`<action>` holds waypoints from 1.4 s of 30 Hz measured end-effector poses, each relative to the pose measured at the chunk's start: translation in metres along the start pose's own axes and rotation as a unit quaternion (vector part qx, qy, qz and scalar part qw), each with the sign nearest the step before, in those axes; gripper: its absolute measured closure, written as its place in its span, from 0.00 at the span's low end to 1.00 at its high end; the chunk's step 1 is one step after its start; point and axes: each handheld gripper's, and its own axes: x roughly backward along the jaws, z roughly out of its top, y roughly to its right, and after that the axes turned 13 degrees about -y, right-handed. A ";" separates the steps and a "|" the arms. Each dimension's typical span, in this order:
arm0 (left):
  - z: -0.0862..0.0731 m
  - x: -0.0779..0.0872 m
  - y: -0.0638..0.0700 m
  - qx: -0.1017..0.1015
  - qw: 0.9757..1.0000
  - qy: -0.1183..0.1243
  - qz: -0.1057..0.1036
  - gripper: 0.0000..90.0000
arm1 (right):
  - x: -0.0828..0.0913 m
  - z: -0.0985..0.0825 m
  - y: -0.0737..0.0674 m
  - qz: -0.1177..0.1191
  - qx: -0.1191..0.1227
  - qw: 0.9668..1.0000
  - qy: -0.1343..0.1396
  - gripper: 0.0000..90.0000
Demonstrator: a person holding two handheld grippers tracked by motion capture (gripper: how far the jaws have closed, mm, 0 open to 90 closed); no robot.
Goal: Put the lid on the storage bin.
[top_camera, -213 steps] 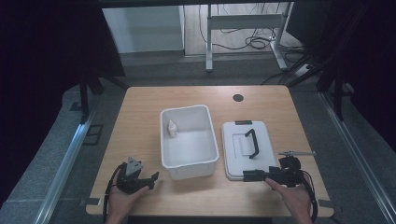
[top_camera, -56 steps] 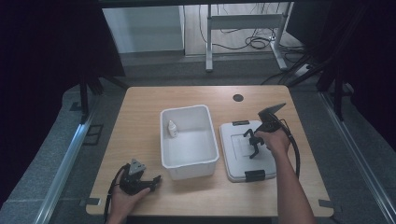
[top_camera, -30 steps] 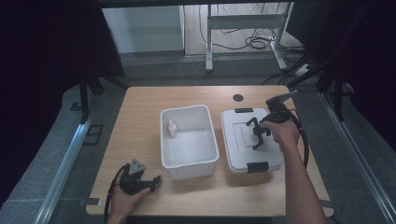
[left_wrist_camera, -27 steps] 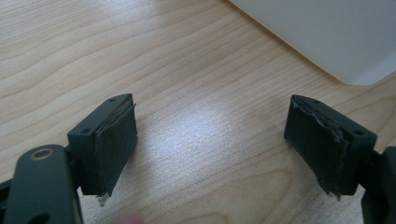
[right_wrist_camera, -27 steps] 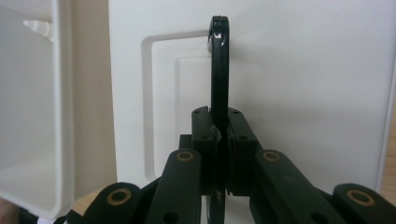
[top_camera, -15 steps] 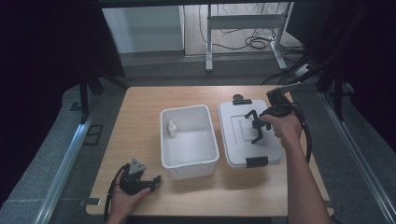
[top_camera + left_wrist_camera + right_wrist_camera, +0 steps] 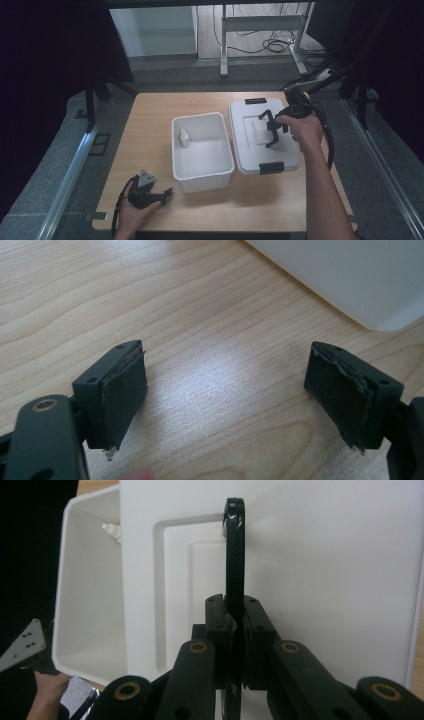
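1. Your right gripper (image 7: 274,131) fingers clamp the white plastic lid's black handle (image 7: 235,550); the lid (image 7: 252,145) is lifted, at the open white tub's (image 7: 220,170) three o'clock.
2. Left: seat it. Your left gripper (image 7: 161,192) fingers gape wide on the wooden counter (image 7: 150,120).

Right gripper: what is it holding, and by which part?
The right gripper holds the white lid by its black handle. The left gripper holds nothing.

Right claw (image 7: 270,131) clamped tight; left claw (image 7: 225,400) gapes wide, low.

High view: above the near edge, facing forward and down over the whole table (image 7: 150,115).
Left gripper view: close, low over the tabletop.
Right gripper view: close on the lid (image 7: 320,555), shared with the high view's right half.
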 end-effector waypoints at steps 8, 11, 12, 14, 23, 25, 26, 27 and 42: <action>0.000 0.000 0.000 -0.001 1.000 -0.002 0.000 0.19 | -0.001 0.010 -0.029 0.006 0.019 1.000 0.000 0.95; 0.000 0.000 0.000 0.000 1.000 -0.001 0.000 0.19 | -0.003 0.013 -0.038 0.006 0.026 1.000 0.002 0.95; 0.000 0.000 0.000 0.000 1.000 -0.001 0.000 0.19 | -0.004 0.014 -0.040 0.009 0.026 1.000 0.001 0.95; 0.000 0.000 0.000 0.000 1.000 -0.001 -0.001 0.19 | -0.005 0.015 -0.044 0.014 0.026 1.000 0.001 0.95; 0.000 0.000 0.000 -0.001 1.000 -0.001 -0.001 0.19 | -0.017 0.021 -0.061 0.017 0.030 0.999 -0.009 0.95; 0.000 0.000 0.000 -0.001 1.000 0.000 -0.001 0.19 | -0.020 0.023 -0.065 0.019 0.032 0.999 -0.010 0.95; 0.000 0.000 0.000 -0.001 1.000 0.000 -0.001 0.19 | -0.022 0.023 -0.066 0.020 0.033 0.999 -0.011 0.95; 0.000 0.000 0.000 -0.001 1.000 0.000 -0.001 0.19 | -0.023 0.024 -0.068 0.020 0.035 0.999 -0.013 0.95; 0.000 0.000 0.000 -0.002 1.000 0.001 -0.001 0.19 | -0.034 0.028 -0.089 0.033 0.041 0.998 -0.019 0.95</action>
